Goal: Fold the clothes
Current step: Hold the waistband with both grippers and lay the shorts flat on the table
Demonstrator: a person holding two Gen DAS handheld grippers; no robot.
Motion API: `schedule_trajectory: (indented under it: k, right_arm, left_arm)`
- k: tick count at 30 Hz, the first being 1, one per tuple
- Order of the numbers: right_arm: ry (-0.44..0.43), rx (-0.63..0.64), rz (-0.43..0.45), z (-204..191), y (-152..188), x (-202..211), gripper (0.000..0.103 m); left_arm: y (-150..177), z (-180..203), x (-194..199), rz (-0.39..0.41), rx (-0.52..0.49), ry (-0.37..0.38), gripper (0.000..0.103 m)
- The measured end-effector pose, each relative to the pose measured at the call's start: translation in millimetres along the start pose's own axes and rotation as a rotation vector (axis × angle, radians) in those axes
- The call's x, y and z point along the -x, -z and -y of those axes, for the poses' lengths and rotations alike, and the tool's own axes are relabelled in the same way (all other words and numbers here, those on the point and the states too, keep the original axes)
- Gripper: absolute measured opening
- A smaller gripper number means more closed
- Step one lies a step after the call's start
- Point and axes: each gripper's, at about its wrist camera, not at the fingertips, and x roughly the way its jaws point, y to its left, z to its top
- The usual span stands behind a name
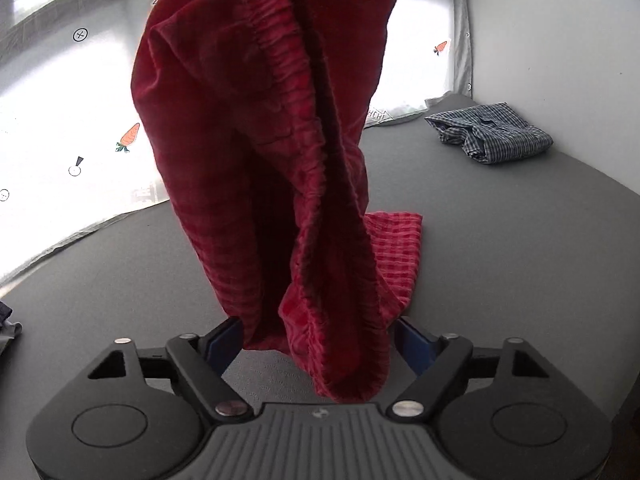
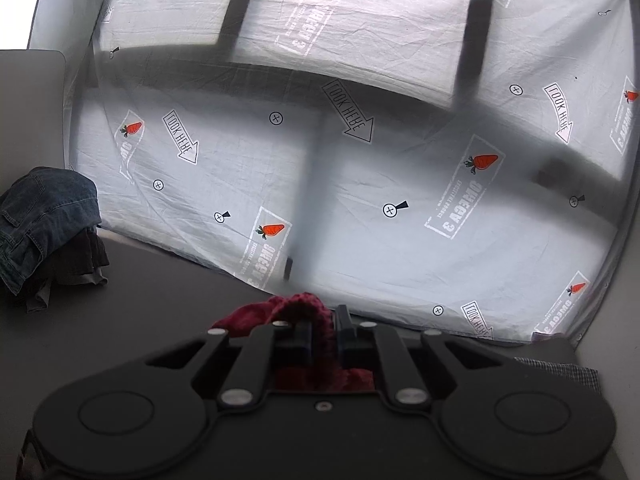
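Red checked shorts, blue-white plaid garment, blue jeans, carrot-printed white sheet.

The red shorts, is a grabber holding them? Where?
Yes. The right gripper is shut on the red shorts at their gathered elastic waistband. The left gripper is open, and the cloth hangs between its fingers.

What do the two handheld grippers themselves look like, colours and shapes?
Both grippers are matte black. The left gripper has two round side discs, angled link bars with silver pivot bolts, a ribbed grey centre plate and blue fingers. The right gripper has the same discs, bars and bolts, with black fingers. No cables or sleeves show.
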Motion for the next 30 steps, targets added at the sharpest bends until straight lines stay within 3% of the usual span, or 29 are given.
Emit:
schedule_trajectory:
  k: [1,6,11,14,15,16,18,22,27,30]
  right_arm:
    - [0.012,-0.003,0.008,2.0,0.8,4.2,0.011]
    - [0.152,0.011,0.069,20.8,1.2,29.0,0.011]
    - [0.188,0.014,0.132,35.5,-10.5,58.5,0.011]
    - [0.222,0.057,0.265,24.5,-29.1,88.7,0.011]
    - [0.226,0.060,0.309,21.4,-34.1,97.0,0.011]
    - [0.226,0.062,0.344,18.9,-37.8,102.9,0.011]
    - [0.200,0.067,0.332,18.3,-36.6,95.2,0.011]
    - [0.143,0.063,0.296,17.6,-29.0,103.5,0.011]
    - [-0.023,-0.050,0.234,35.1,-25.4,143.6,0.011]
    - [-0.046,-0.097,0.242,41.7,-32.3,163.4,0.011]
  left_arm:
    - [-4.3,0.2,-3.3,-0.011,-0.022,-0.050,0.008]
    - [-31.0,-42.5,37.5,0.114,0.008,-0.283,0.008]
    - [-83.1,-94.2,136.9,0.361,0.039,-0.433,0.008]
    - [-109.0,-104.7,207.7,0.576,0.027,-0.561,0.011]
    - [-111.2,-103.8,215.1,0.606,0.010,-0.599,0.012]
    - [-111.7,-102.5,215.5,0.615,-0.009,-0.633,0.012]
    - [-110.7,-99.9,212.7,0.613,-0.045,-0.690,0.012]
    - [-87.5,-90.5,200.8,0.498,-0.092,-0.721,0.011]
    - [-60.1,-79.7,241.7,0.368,-0.063,-0.638,0.012]
    - [-62.8,-76.0,269.8,0.381,-0.003,-0.590,0.012]
